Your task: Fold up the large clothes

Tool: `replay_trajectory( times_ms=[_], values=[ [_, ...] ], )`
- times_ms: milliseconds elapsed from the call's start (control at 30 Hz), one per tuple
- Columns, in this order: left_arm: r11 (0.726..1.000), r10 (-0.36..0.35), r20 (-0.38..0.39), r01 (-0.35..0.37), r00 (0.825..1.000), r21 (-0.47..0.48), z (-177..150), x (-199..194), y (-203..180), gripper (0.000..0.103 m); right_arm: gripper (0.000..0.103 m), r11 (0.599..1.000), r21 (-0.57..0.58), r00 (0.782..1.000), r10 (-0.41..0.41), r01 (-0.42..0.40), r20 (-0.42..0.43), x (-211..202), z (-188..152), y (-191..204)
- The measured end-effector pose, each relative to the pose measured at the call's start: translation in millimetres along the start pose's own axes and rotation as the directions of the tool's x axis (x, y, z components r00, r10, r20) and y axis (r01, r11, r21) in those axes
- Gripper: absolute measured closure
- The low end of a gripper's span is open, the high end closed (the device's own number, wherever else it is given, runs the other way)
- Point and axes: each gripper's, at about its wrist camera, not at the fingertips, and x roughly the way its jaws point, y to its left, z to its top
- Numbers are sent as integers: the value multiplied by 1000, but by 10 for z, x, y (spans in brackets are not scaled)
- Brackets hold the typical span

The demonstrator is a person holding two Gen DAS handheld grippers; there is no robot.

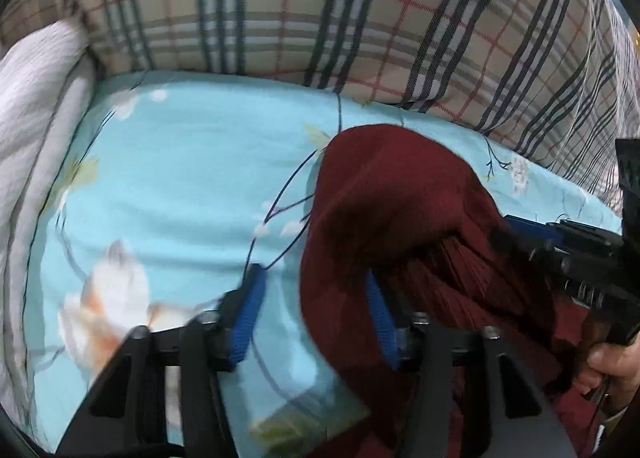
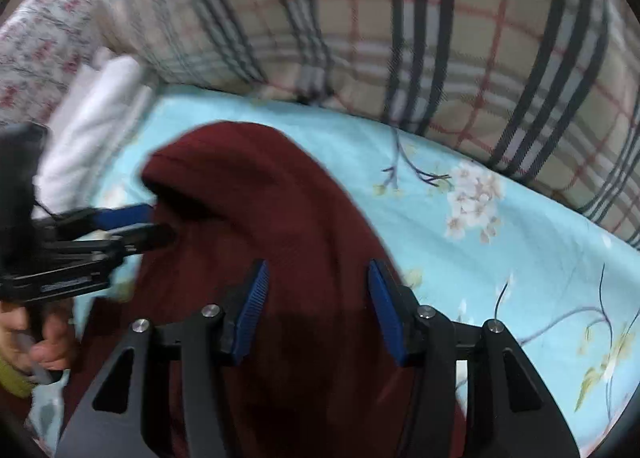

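A dark red knitted garment (image 1: 384, 198) lies bunched on the light blue floral bed sheet (image 1: 180, 162). My left gripper (image 1: 316, 314) is open just above the sheet, and the garment's edge drapes over its right pad (image 1: 380, 310). In the left wrist view my right gripper comes in from the right, its blue fingers (image 1: 532, 228) against the garment's ribbed folds. My right gripper (image 2: 316, 306) is open above the garment (image 2: 280, 210), jaws wide and empty. In the right wrist view my left gripper's fingers (image 2: 132, 224) poke at the garment's left fold.
A beige plaid quilt (image 1: 320, 6) is heaped along the far side of the bed and also shows in the right wrist view (image 2: 440, 38). A white blanket (image 1: 36, 106) lies at the left. A pink floral cloth (image 2: 44, 42) sits at the far left.
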Motion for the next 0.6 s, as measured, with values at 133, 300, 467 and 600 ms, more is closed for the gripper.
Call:
replay_trajectory(
  times_ms=[133,300,467,600],
  values=[
    [998,19,25,-20,1000,59,87,4,-160,100,98,991,114,995,56,-66,84,-188,-5,-257],
    [992,-16,172,-5,985,123,36,-620,-524,100,98,984,163,970,27,-68,242,-981,-135,-493],
    [979,-121,276,69,954,193,-392,-1351,-884,100,99,969,220,941,29,-109,338,-1806,-585,-646],
    [966,-167,260,105,951,235,-906,-1522,-1057,100,100,953,271,931,27,-134,365,-2278,-1222,-658]
  ],
)
